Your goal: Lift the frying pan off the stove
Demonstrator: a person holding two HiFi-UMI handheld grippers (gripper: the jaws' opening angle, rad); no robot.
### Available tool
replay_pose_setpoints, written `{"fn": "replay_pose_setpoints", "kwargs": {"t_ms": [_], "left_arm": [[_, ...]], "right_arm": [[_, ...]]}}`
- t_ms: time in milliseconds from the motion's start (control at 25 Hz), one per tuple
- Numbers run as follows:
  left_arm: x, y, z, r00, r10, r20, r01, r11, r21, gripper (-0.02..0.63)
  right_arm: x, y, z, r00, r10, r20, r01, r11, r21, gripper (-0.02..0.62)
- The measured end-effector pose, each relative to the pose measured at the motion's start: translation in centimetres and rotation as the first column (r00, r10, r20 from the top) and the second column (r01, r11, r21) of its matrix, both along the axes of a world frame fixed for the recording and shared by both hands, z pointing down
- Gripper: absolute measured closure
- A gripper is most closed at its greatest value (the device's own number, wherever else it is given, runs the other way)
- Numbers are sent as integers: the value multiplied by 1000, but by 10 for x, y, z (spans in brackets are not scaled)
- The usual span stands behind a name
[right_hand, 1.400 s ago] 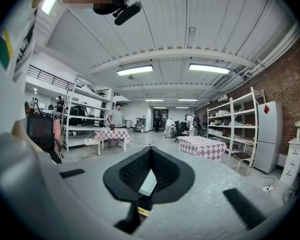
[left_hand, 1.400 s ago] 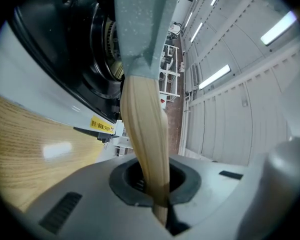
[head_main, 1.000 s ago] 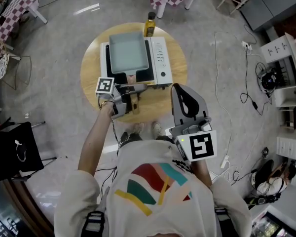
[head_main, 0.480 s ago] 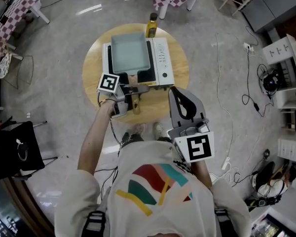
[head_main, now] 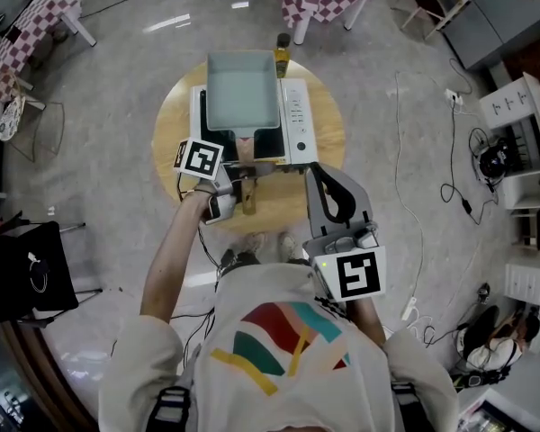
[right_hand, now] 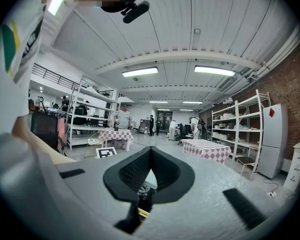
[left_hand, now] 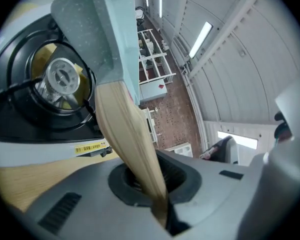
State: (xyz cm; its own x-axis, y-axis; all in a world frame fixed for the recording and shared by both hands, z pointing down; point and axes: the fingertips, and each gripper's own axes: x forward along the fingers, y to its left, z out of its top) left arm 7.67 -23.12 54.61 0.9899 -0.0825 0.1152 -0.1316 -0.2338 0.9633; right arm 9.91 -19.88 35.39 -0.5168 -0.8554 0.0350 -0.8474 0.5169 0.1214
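The stove (head_main: pixel 293 120) is sitting on the table (head_main: pixel 175 122), the frying pan (head_main: pixel 243 90) hanging above its left half. A bottle (head_main: pixel 282 54) is standing just behind the stove.

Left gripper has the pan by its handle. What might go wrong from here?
The left gripper is shut on the wooden handle alone, and the frying pan looks tilted: it may twist in the jaws.
The oil bottle stands right at the pan's far corner; a swing could topple it.
The pan is close over the stove and might catch its burner.
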Motion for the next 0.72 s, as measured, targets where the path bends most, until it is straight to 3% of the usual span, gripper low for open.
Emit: {"fn": "replay_pose_setpoints", "kwargs": {"t_ms": [120,200,400,720], "left_arm": [[4,-1,-31,1000,0,-6,1,999,47,600],[6,-7,-51,1000,-10,3,10,992,123,600],[8,-18,-115,1000,-16,-10,19,954,298,600],[4,-12,-205,998,-48,27,27,852,523,600]], "right_arm": [[6,-5,0,999,44,-19,-45,999,-24,601],[9,-12,-7,998,66,-13,-66,998,-8,601],[11,-28,-38,997,79,7,-79,991,106,601],[13,-38,-73,993,115,8,-114,966,232,601]]}}
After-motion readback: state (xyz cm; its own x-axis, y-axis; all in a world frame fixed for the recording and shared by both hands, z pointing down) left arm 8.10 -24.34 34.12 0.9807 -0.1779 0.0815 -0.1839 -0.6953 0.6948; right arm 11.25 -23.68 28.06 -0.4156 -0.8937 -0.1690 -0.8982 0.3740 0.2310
